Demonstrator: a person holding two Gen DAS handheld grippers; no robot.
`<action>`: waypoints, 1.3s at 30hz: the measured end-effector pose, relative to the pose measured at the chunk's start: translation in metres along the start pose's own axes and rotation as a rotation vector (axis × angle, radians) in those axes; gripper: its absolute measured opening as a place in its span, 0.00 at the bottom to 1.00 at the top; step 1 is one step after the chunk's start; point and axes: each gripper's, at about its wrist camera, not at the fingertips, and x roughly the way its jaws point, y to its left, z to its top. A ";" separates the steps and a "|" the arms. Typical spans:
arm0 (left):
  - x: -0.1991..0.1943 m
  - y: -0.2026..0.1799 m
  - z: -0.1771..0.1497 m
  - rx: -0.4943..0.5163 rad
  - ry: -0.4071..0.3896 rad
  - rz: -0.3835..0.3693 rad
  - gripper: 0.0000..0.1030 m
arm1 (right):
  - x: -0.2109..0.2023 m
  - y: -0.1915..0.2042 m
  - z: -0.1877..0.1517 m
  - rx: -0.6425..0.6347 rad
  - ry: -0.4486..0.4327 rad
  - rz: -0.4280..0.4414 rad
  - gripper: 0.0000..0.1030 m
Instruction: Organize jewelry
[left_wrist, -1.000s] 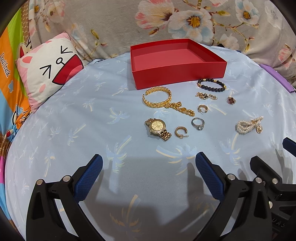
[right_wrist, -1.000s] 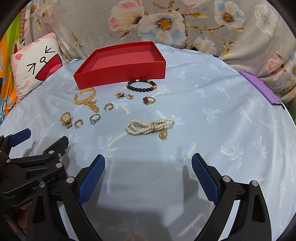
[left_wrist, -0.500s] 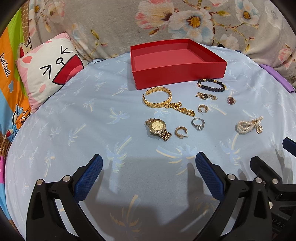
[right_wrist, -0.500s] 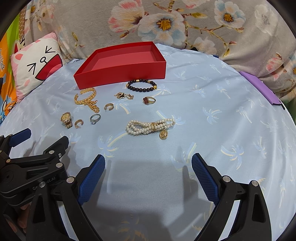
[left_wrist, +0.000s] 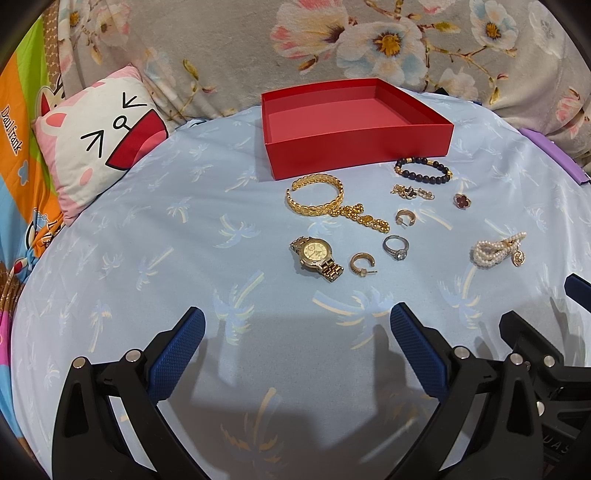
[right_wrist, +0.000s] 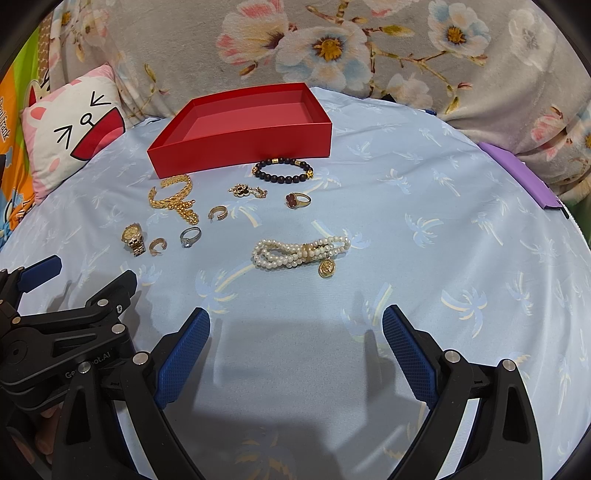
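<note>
I see my left gripper (left_wrist: 295, 347) spread wide, holding nothing; the gold metal watch (left_wrist: 317, 254) lies ahead of it on the pale blue palm-print sheet (left_wrist: 147, 258). My right gripper (right_wrist: 295, 347) is spread too, the knotted pearl strand (right_wrist: 299, 252) ahead. The shallow red box (left_wrist: 354, 125) lies beyond the jewelry, empty.
</note>
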 end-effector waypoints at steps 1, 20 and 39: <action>0.000 0.001 0.000 0.000 0.000 0.000 0.95 | 0.000 0.000 0.000 0.000 0.000 0.000 0.90; -0.002 -0.002 -0.001 0.000 0.001 -0.002 0.95 | 0.001 0.000 0.000 0.000 0.000 0.000 0.90; -0.001 0.006 0.000 -0.030 0.009 -0.011 0.95 | 0.006 -0.008 -0.001 0.037 0.016 0.021 0.90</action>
